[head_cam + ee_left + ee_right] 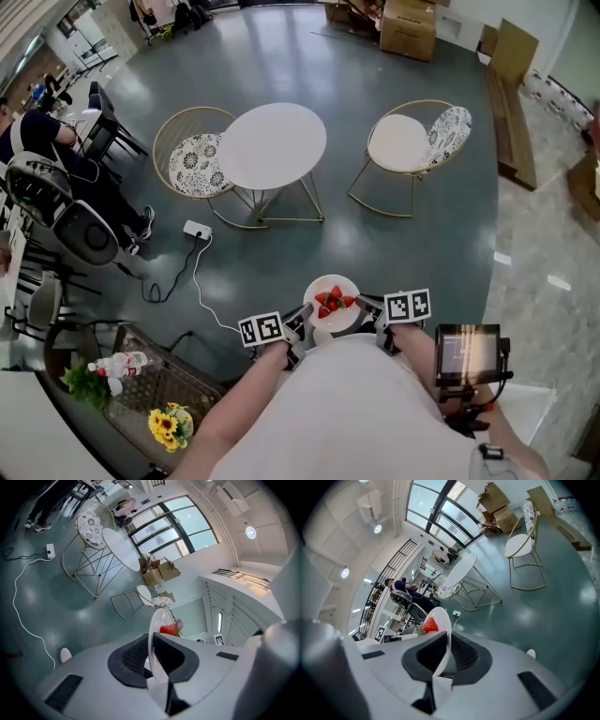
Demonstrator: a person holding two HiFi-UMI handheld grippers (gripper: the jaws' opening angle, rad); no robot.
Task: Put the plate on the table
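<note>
A white plate [332, 302] with several strawberries [334, 301] is held level in the air between my two grippers, close to the person's body. My left gripper [298, 323] is shut on its left rim and my right gripper [367, 306] on its right rim. In the left gripper view the plate [157, 630] runs edge-on between the jaws of the left gripper [152, 656], a strawberry [168, 629] beyond. The right gripper view shows the plate [440, 620] pinched by the right gripper [447, 653]. The round white table [272, 145] stands well ahead on the floor.
A gold wire chair with patterned cushion [195, 161] stands left of the table, another [412, 141] to its right. A power strip [197, 229] and white cable lie on the floor. A cart with flowers [169, 424] is near left; cardboard boxes [408, 26] far back.
</note>
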